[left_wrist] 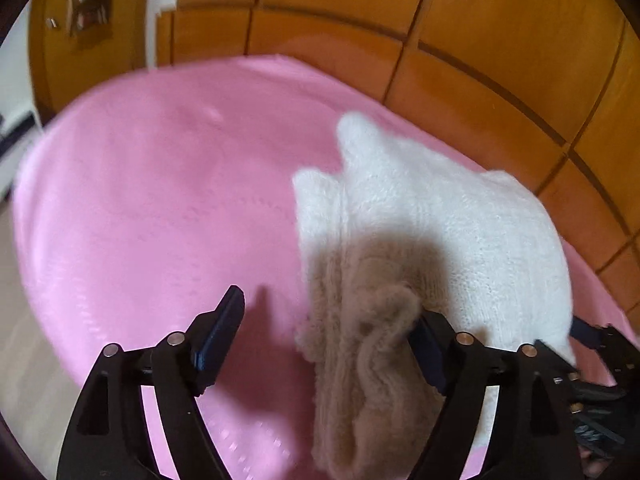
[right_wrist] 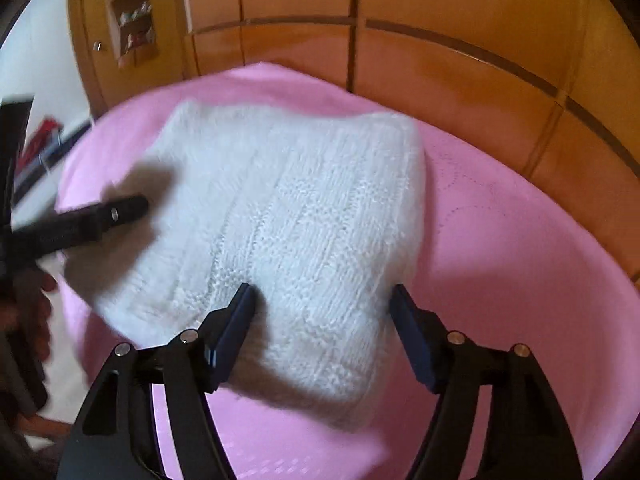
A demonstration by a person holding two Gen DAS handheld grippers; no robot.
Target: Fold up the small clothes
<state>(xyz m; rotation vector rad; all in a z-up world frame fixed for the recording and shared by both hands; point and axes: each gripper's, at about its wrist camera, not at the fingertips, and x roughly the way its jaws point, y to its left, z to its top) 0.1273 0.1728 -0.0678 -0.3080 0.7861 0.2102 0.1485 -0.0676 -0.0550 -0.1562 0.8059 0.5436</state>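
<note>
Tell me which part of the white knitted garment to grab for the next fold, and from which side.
Probably the near edge of the white knitted garment, under the right tool. It lies flat and folded on the pink blanket, so come down from the near side, where that edge is exposed and the open jaws already straddle it. The left tool straddles its bunched left side.

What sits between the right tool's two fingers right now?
In the right wrist view, the near edge of the white knit garment lies between the open fingers of the right tool, on the pink blanket; neither pad presses it.
</note>
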